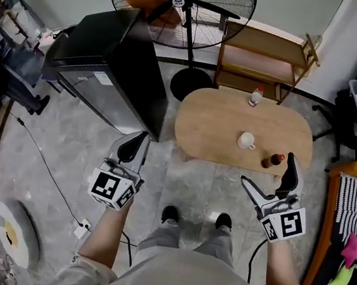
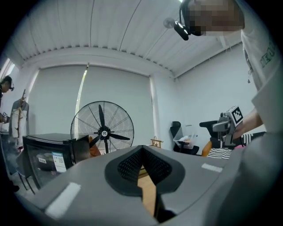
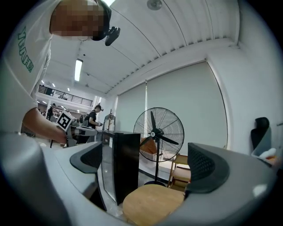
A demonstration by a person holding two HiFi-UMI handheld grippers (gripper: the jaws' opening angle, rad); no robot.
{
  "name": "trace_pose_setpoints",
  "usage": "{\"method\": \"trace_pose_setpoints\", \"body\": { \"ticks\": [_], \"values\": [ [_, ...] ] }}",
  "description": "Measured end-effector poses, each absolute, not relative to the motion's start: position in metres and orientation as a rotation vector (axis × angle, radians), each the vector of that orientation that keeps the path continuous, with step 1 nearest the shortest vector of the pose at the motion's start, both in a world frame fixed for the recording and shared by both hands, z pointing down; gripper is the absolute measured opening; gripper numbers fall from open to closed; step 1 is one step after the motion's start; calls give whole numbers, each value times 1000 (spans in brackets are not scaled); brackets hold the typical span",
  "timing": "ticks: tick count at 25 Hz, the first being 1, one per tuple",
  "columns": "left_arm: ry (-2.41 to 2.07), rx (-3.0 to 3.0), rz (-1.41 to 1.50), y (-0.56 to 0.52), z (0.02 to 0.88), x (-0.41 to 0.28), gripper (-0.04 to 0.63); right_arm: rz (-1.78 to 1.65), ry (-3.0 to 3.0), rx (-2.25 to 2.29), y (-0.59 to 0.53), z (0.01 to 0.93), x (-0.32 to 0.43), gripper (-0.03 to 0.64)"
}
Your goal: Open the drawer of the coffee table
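Note:
The oval wooden coffee table (image 1: 220,128) stands in front of the person's feet; no drawer front shows in any view. My left gripper (image 1: 134,146) hovers above the floor to the table's left, its jaws shut on nothing; in the left gripper view the pads (image 2: 132,165) meet, and a sliver of the table (image 2: 149,194) shows under them. My right gripper (image 1: 271,180) hangs over the table's near right edge, open and empty. In the right gripper view the table top (image 3: 152,202) lies below the spread jaws of the right gripper (image 3: 146,170).
On the table stand a white cup (image 1: 246,141), a red-capped bottle (image 1: 256,96) and a small brown bottle (image 1: 272,160). A black cabinet (image 1: 114,62) stands at the left, with a floor fan (image 1: 186,3) and a wooden shelf (image 1: 261,58) behind. An orange seat (image 1: 347,237) is at the right.

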State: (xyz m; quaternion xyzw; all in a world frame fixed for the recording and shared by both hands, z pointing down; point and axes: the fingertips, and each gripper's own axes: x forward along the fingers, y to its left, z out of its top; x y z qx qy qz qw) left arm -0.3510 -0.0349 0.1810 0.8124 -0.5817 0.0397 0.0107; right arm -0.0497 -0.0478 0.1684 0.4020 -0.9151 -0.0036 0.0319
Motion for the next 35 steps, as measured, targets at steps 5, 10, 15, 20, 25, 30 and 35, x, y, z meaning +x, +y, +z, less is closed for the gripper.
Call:
{"method": "trace_pose_setpoints", "body": {
  "ticks": [5,10,15,20,25,30,35],
  "values": [
    [-1733,2559,121,-40,191,-371,-2,41,-2760,1318,-38,184,-66,589],
    [-1714,2535,121,-44,211,-368,-2,169,-2710,1331,-32,226,-58,589],
    [-1728,2495,127,-50,233,-350,-2,288,-2678,1306,-32,286,-44,589],
    [-1720,2454,153,-56,273,-331,-2,385,-2650,1269,-36,352,-36,589],
    [-1703,2412,182,-65,333,-312,-2,480,-2642,1243,-49,424,-34,589],
    [-1675,2395,185,-74,406,-290,-2,581,-2627,1219,-53,509,-38,589],
    [-1652,2399,166,-82,479,-272,-2,684,-2619,1220,-49,607,-46,589]
  ]
}}
